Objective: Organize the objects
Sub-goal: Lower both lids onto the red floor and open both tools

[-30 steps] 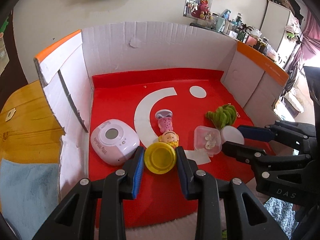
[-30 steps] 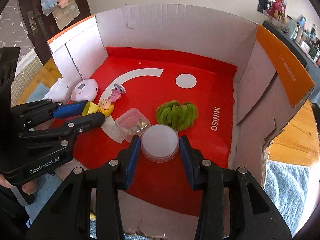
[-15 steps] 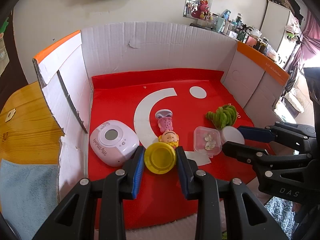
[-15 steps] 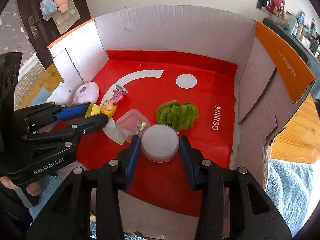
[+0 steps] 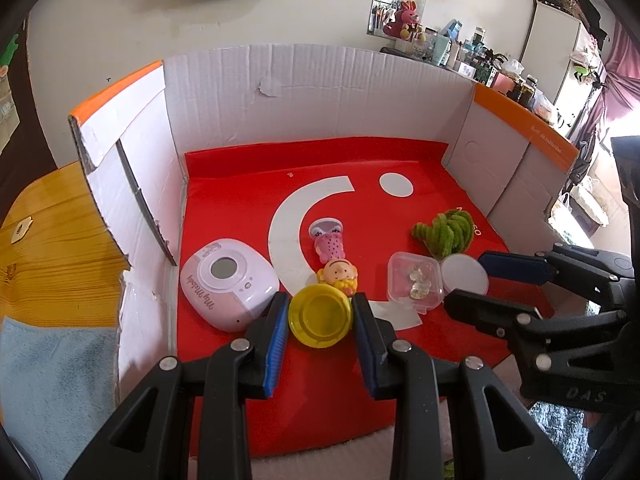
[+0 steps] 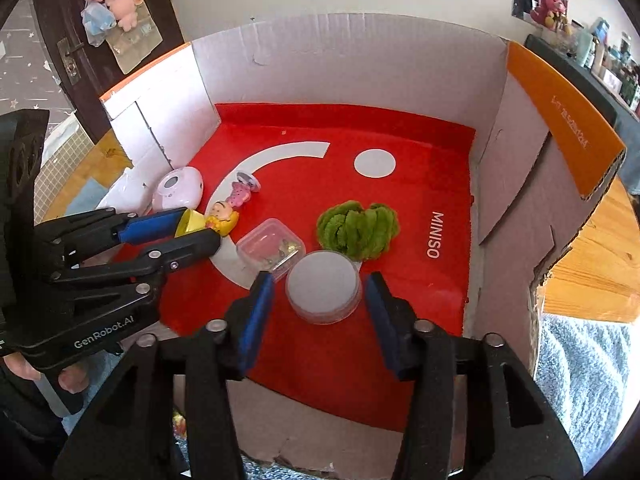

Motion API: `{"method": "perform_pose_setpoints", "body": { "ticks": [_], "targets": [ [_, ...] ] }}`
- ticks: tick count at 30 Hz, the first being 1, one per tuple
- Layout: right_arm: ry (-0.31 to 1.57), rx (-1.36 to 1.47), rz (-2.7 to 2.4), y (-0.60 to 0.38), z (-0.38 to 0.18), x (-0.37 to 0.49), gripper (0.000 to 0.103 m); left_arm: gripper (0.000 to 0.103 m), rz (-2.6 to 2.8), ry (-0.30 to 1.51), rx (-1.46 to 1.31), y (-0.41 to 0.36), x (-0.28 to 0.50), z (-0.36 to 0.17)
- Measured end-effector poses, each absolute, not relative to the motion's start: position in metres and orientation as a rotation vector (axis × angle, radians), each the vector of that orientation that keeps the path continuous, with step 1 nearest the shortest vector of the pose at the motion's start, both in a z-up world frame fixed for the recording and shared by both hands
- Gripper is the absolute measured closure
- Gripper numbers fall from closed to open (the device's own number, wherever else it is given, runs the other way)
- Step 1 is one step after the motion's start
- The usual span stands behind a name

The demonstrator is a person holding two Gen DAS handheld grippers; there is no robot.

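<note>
**Left gripper clamped on yellow cup; right gripper released around white disc**

Left wrist view: The left gripper (image 5: 320,314) has both blue pads pressed against the sides of the yellow cup (image 5: 320,316), which sits on the red mat (image 5: 320,400) inside the cardboard box (image 5: 320,92). A doll figure (image 5: 338,260) lies just beyond the cup, touching its far rim. A pink device (image 5: 228,284) lies just left of the left pad. The clear plastic case (image 5: 414,282) sits to the right, with the green fuzzy bundle (image 5: 446,234) behind it. The right gripper (image 5: 466,278) enters from the right.

Right wrist view: The right gripper's jaws have just been opening. The white disc (image 6: 323,286) lies between them on the mat, with a visible gap to each pad, so nothing is gripped. The disc touches the clear case on its left and lies just in front of the green bundle.
</note>
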State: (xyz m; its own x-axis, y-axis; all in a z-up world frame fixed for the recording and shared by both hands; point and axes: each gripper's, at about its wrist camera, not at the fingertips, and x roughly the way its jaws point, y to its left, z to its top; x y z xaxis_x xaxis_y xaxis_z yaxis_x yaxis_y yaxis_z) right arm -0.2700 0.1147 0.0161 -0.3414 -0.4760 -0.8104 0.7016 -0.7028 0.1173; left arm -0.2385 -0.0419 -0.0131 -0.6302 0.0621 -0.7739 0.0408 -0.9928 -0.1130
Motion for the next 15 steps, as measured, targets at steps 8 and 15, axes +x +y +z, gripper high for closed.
{"method": "perform_pose_setpoints", "body": {
  "ticks": [8, 15],
  "targets": [
    [0.333, 1.128, -2.087, 0.1143, 0.0186, -0.2655, 0.047, 0.068, 2.819, -0.193, -1.347, -0.042, -0.2369, -0.0128],
    [0.334, 1.116, -2.095, 0.1178, 0.0215, -0.2626, 0.046, 0.065, 2.822, -0.197, -1.344, -0.0411, -0.2335, -0.0118]
  ]
}}
